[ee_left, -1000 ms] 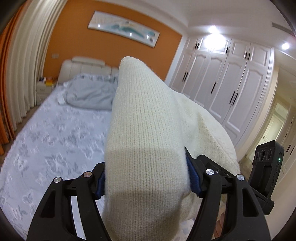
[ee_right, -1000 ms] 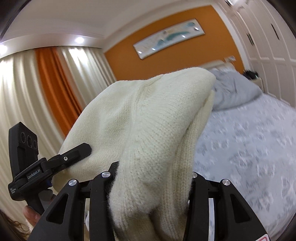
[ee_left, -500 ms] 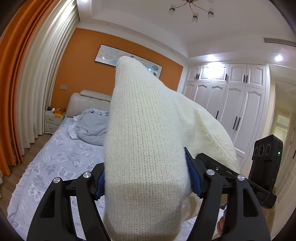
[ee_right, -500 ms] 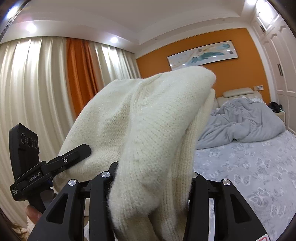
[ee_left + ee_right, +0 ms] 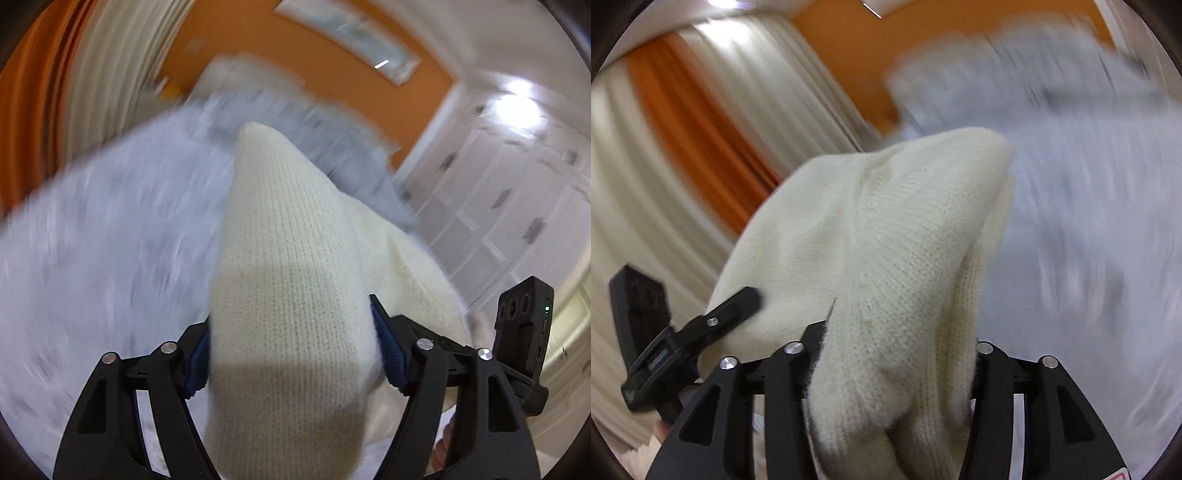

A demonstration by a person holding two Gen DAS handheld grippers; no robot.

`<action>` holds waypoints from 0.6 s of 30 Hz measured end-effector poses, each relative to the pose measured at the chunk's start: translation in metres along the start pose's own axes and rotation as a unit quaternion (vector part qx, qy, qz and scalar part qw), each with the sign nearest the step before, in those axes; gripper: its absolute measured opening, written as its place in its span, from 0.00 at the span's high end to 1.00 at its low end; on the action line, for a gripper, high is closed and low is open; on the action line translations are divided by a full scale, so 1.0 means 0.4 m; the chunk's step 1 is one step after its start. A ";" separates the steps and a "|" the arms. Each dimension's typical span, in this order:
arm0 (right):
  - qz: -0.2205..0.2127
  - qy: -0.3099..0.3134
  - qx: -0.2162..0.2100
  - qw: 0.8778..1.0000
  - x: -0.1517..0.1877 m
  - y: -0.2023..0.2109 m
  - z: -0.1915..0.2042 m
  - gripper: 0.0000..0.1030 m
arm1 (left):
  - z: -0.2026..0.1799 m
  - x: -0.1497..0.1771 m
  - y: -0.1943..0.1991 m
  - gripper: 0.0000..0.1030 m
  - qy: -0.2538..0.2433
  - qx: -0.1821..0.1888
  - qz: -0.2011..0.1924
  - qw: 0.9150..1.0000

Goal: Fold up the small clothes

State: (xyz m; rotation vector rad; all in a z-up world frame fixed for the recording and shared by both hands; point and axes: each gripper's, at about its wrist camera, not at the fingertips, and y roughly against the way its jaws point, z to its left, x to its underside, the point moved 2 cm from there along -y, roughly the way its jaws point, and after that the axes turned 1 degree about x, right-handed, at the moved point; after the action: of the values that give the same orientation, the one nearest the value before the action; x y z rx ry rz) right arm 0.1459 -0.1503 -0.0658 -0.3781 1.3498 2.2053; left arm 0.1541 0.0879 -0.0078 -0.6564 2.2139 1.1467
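A cream knitted garment (image 5: 291, 280) is held up in the air between both grippers, above the bed. My left gripper (image 5: 291, 350) is shut on one part of it, the knit bulging out between the blue pads. My right gripper (image 5: 894, 369) is shut on another bunched part of the same garment (image 5: 886, 236). The right gripper's body shows at the right in the left wrist view (image 5: 524, 343). The left gripper's body shows at the left in the right wrist view (image 5: 687, 332). The garment hides both grippers' fingertips.
A bed with a pale blue patterned cover (image 5: 103, 236) lies below and ahead, blurred, with a rumpled grey duvet (image 5: 1034, 74) at its head. Cream and orange curtains (image 5: 683, 122) hang on one side. White wardrobe doors (image 5: 517, 192) stand on the other.
Both views have swung down from the walls and ceiling toward the bed and are now motion-blurred. Both grippers stay shut on the cream garment.
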 end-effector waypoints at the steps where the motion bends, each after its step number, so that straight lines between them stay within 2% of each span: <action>1: 0.029 -0.012 0.044 0.999 0.033 -0.044 -0.040 0.54 | 0.062 0.069 -0.081 0.32 0.022 -0.049 0.054 0.997; 2: 0.041 -0.020 0.076 0.996 0.063 -0.060 -0.074 0.53 | 0.095 0.103 -0.111 0.43 0.029 -0.076 0.082 0.993; 3: 0.025 -0.033 0.048 0.998 0.090 -0.037 -0.104 0.53 | 0.118 0.136 -0.124 0.39 0.030 -0.087 0.102 0.991; 4: 0.009 -0.044 0.030 0.999 0.102 -0.002 -0.117 0.53 | 0.123 0.152 -0.089 0.36 0.022 -0.076 0.076 0.994; 5: -0.008 -0.049 0.038 0.998 0.110 0.034 -0.127 0.53 | 0.120 0.153 -0.061 0.37 0.012 -0.082 0.064 0.994; 7: -0.032 -0.039 0.044 0.998 0.110 0.112 -0.113 0.54 | 0.100 0.146 -0.020 0.37 -0.012 -0.103 0.073 0.992; 9: -0.042 -0.019 0.029 0.999 0.104 0.159 -0.070 0.68 | 0.064 0.133 0.025 0.37 -0.029 -0.104 0.068 0.992; 11: -0.028 0.000 0.024 0.999 0.105 0.151 -0.032 0.78 | 0.026 0.127 0.040 0.37 -0.045 -0.130 0.068 0.988; 14: 0.017 0.044 0.055 0.997 0.119 0.064 0.005 0.79 | 0.008 0.141 0.002 0.37 -0.050 -0.156 0.095 0.982; 16: 0.070 0.044 0.075 0.994 0.148 -0.024 -0.014 0.83 | 0.015 0.152 -0.028 0.39 -0.054 -0.176 0.115 0.976; 18: 0.076 0.039 0.083 0.993 0.159 -0.049 -0.028 0.87 | 0.021 0.163 -0.056 0.41 -0.055 -0.182 0.140 0.972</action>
State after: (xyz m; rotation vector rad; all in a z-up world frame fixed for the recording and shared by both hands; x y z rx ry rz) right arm 0.1040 -0.1348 -0.1164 -0.3110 1.6405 2.1984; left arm 0.1233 0.0725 -0.0684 -0.4153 2.0636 1.7168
